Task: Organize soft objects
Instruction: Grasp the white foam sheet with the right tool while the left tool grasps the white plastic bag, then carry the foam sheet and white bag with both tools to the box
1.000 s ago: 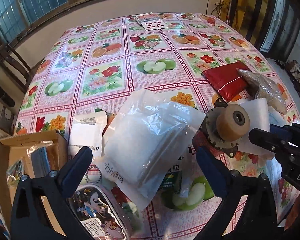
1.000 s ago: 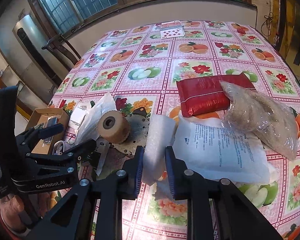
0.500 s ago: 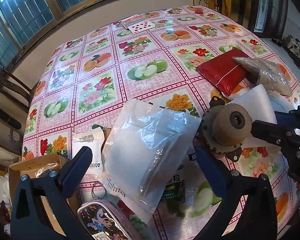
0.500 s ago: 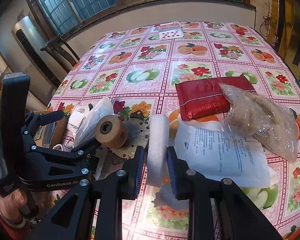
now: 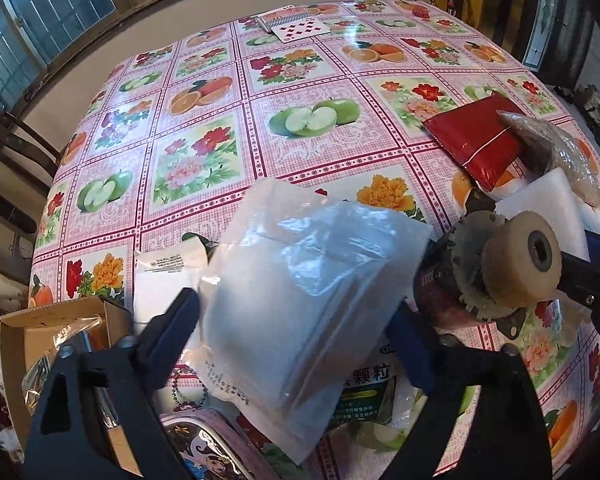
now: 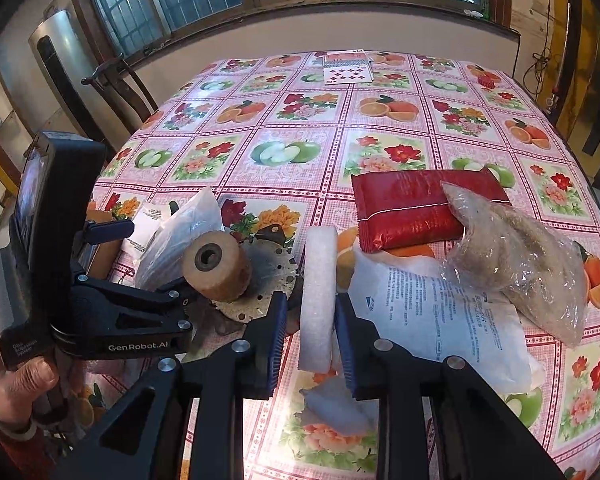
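1. Left gripper (image 5: 296, 316) is straddling the clear bag (image 5: 300, 276) of white padding, and its jaws are closing in. The bag sits between them, but I don't see the pads squeezing it yet, so no real hold so far
2. Right gripper (image 6: 310, 330) has its jaws clenched on the white foam (image 6: 318, 292), which stands on edge between the pads
3. The bag lies on the surface (image 5: 260, 92) near the front edge, overlapping a white packet (image 5: 160, 280) and a green-label pack (image 5: 364, 396) underneath
4. If it were me, I'd close slowly and bite the padded middle, not just loose film, or the plastic will probably slip out. I'd also watch that the lower packs don't get dragged along
5. Left view only: a cardboard box (image 5: 36, 340) at the near left corner, plausibly the drop spot, plus a cartoon tin (image 5: 204, 448) right under the jaws
6. Right view only: the hand (image 6: 16, 392) holding the left gripper, the printed white bag (image 6: 432, 312) and the whole grain bag (image 6: 516, 256) lying partly over the red pouch (image 6: 408, 208)
7. Both views show the tan roller (image 6: 216, 268) on its toothed disc between the two grippers, which looks hard, not soft
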